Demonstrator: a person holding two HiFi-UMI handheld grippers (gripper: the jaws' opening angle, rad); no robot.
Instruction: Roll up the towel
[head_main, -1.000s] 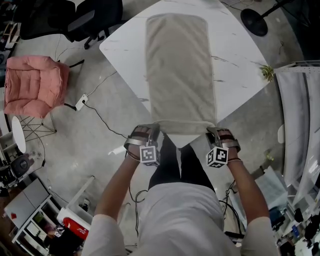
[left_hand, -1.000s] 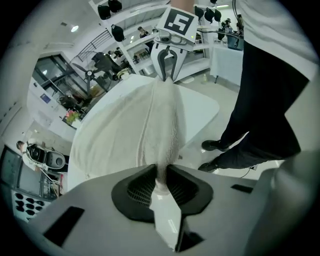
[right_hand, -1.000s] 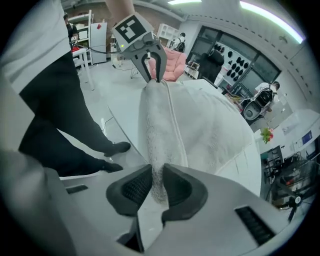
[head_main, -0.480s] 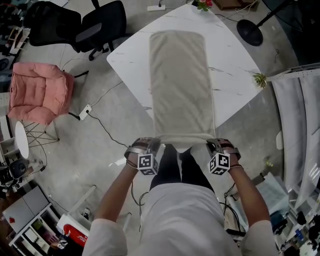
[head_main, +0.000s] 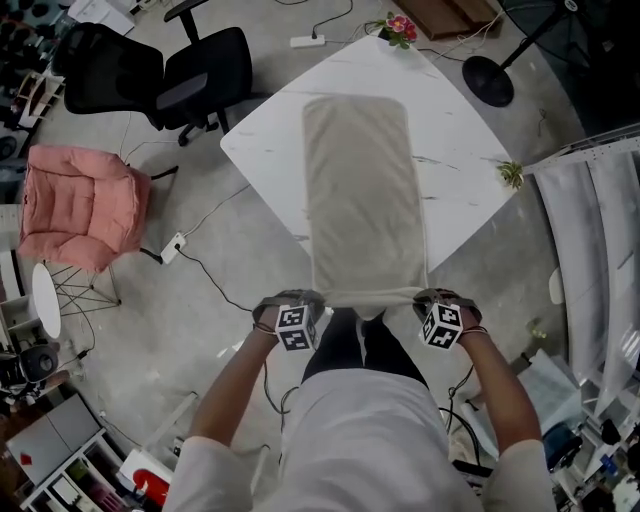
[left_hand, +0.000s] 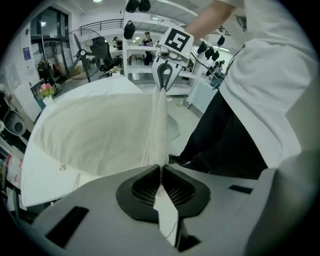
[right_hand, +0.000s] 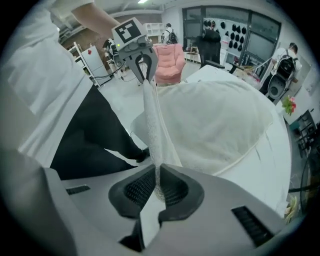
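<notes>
A long beige towel (head_main: 362, 190) lies lengthwise on the white marble table (head_main: 460, 150). Its near end hangs past the table's near corner and is lifted into a taut band between my two grippers. My left gripper (head_main: 316, 299) is shut on the near left corner; in the left gripper view the cloth (left_hand: 156, 125) runs from the closed jaws (left_hand: 161, 170) across to the other gripper (left_hand: 164, 80). My right gripper (head_main: 423, 297) is shut on the near right corner, and cloth (right_hand: 155, 130) rises out of its jaws (right_hand: 156, 175).
Two black office chairs (head_main: 195, 70) and a pink armchair (head_main: 80, 200) stand left of the table. A power strip with cable (head_main: 172, 247) lies on the floor. There are flowers (head_main: 398, 27) at the far corner, a round stand base (head_main: 487, 80), a small plant (head_main: 512, 173) and a grey curtain (head_main: 600, 240).
Both grippers have closed on the towel's near corners and drawn back toward the person, lifting the near edge. It now stretches tight between them.
</notes>
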